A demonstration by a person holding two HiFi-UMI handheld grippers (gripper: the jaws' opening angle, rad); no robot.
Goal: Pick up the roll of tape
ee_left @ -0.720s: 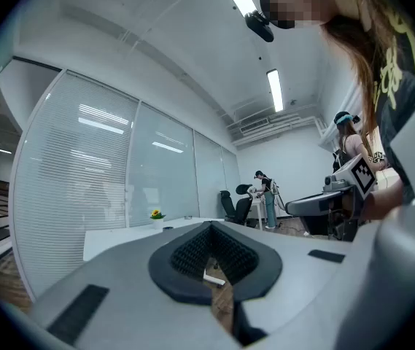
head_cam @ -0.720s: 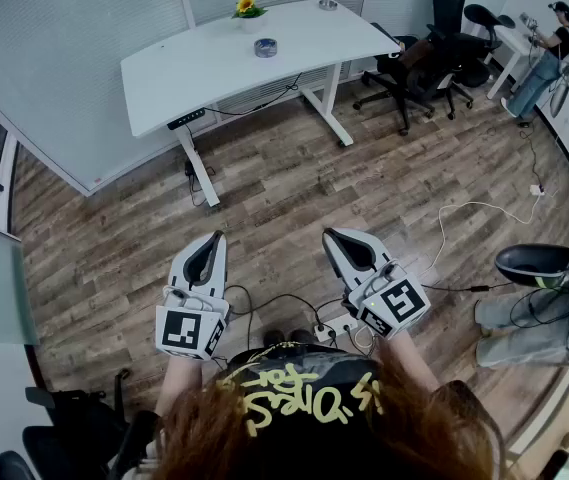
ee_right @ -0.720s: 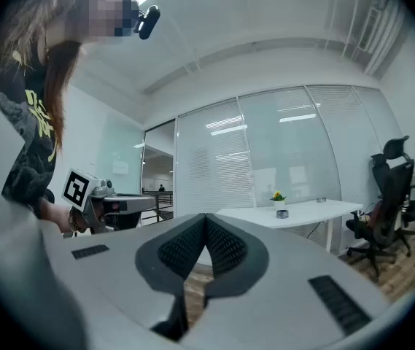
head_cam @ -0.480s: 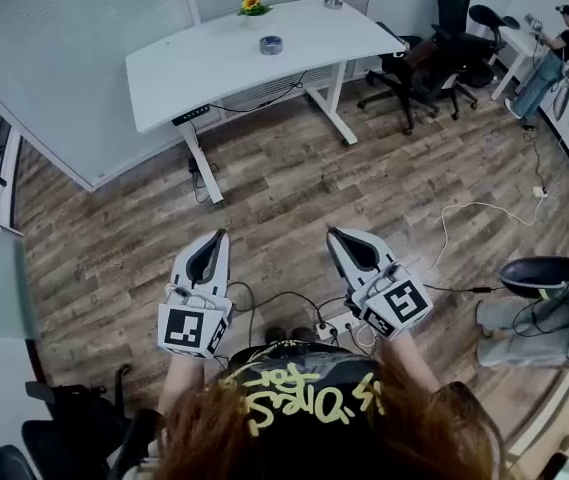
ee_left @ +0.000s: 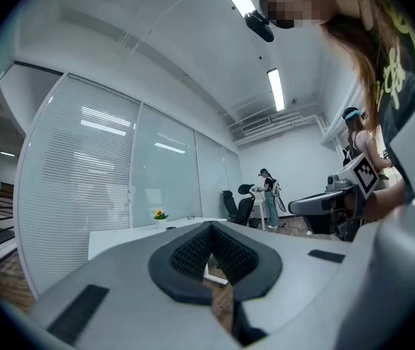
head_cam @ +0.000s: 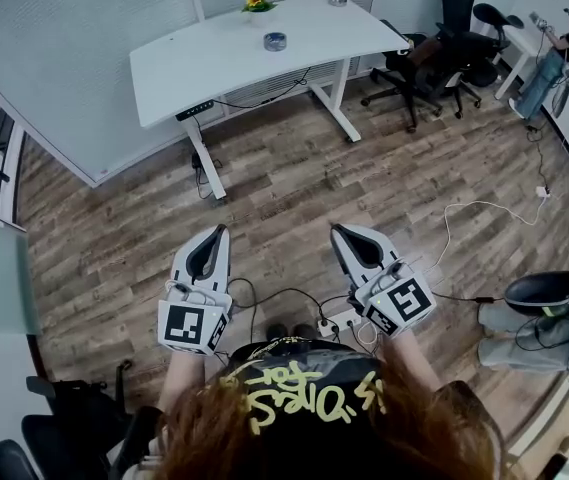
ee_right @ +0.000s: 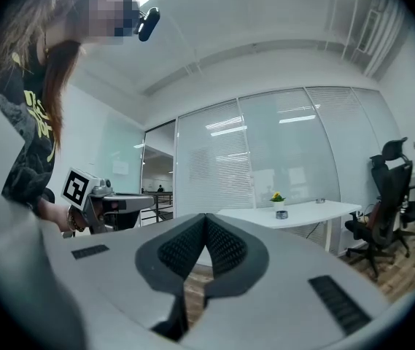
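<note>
Open wood floor [head_cam: 294, 178] lies between me and the desk [head_cam: 204, 63]; the roll of tape [head_cam: 275, 41] sits clear on top, office chairs [head_cam: 434, 53] crowd the right end

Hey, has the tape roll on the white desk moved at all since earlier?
No. The tape roll sits in the same spot near the flower pot on the desk.

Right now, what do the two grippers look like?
Both the left gripper and the right gripper are light grey, pointed shells with black ribbed pads inside. Each carries a white cube with black square markers. The person wears a black top with yellow lettering.
</note>
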